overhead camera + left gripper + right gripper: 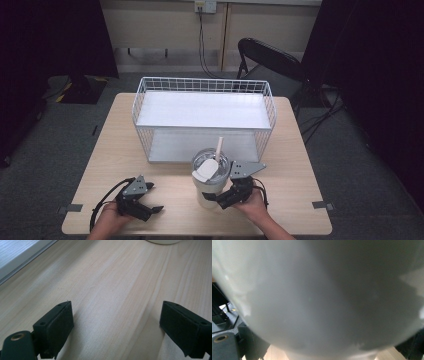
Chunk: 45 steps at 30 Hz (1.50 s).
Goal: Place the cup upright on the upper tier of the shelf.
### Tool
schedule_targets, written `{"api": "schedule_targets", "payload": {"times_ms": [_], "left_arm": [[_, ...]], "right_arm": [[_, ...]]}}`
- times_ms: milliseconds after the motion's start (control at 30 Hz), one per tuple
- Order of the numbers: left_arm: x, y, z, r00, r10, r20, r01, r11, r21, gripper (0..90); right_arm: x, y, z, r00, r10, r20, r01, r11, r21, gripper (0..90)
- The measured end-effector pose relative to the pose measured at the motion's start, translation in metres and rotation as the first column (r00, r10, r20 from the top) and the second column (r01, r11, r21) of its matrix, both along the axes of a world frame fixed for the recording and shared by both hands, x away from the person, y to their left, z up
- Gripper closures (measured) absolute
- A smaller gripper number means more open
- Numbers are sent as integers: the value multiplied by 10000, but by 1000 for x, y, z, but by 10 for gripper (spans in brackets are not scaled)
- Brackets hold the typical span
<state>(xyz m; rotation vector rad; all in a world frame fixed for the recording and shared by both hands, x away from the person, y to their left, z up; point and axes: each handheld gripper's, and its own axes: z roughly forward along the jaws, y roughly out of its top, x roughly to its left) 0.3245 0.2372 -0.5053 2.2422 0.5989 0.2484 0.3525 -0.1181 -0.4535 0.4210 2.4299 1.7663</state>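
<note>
Tumbler (210,181) between right gripper (223,196) fingers

No text, label, brand, number or sign can be read in any of the views. The side of the tumbler (210,182) is seen plain white, with no print made out on it. No marking is seen on the grey plate of either gripper, and none is found on the wire basket (204,120) at 12 o'clock of the tumbler. The wall socket at the far edge is too small for any lettering to be told.
</note>
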Motion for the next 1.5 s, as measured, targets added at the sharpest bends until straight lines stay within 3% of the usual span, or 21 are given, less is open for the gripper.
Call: {"api": "schedule_targets", "payload": {"times_ms": [133, 333, 500, 733, 767, 800, 900, 1100, 1500], "left_arm": [[0, 0, 0, 10000, 1, -2, -1, 10000, -2, 113], [0, 0, 0, 10000, -2, -4, 2, 10000, 7, 113], [0, 0, 0, 10000, 1, -4, -1, 10000, 4, 113], [0, 0, 0, 10000, 22, -14, -22, 10000, -29, 113], [0, 0, 0, 10000, 22, -15, -22, 10000, -30, 113], [0, 0, 0, 10000, 21, -14, -21, 10000, -29, 113], [0, 0, 0, 10000, 0, -5, 0, 10000, -1, 113], [0, 0, 0, 10000, -3, -6, 3, 10000, 8, 113], [0, 0, 0, 10000, 23, -11, -23, 10000, -35, 113]], "right_arm": [[-1, 2, -1, 9998, -98, 182, 100, 9999, -56, 70], [-3, 2, -2, 9996, -268, 114, 267, 9995, 154, 75], [-6, 0, -3, 9982, -366, 467, 341, 9979, 549, 83], [-5, -3, -3, 9985, -247, 493, 210, 9970, 745, 87], [-5, -5, -4, 9988, -221, 433, 175, 9944, 1043, 88], [-5, -5, -4, 9988, -221, 433, 175, 9944, 1043, 88], [-7, -6, 3, 9964, -248, 809, 173, 9956, 918, 88], [-8, -9, 14, 9951, -141, 982, 52, 9959, 903, 88], [-2, -18, 37, 9960, -165, 881, 90, 9964, 844, 88]]}}
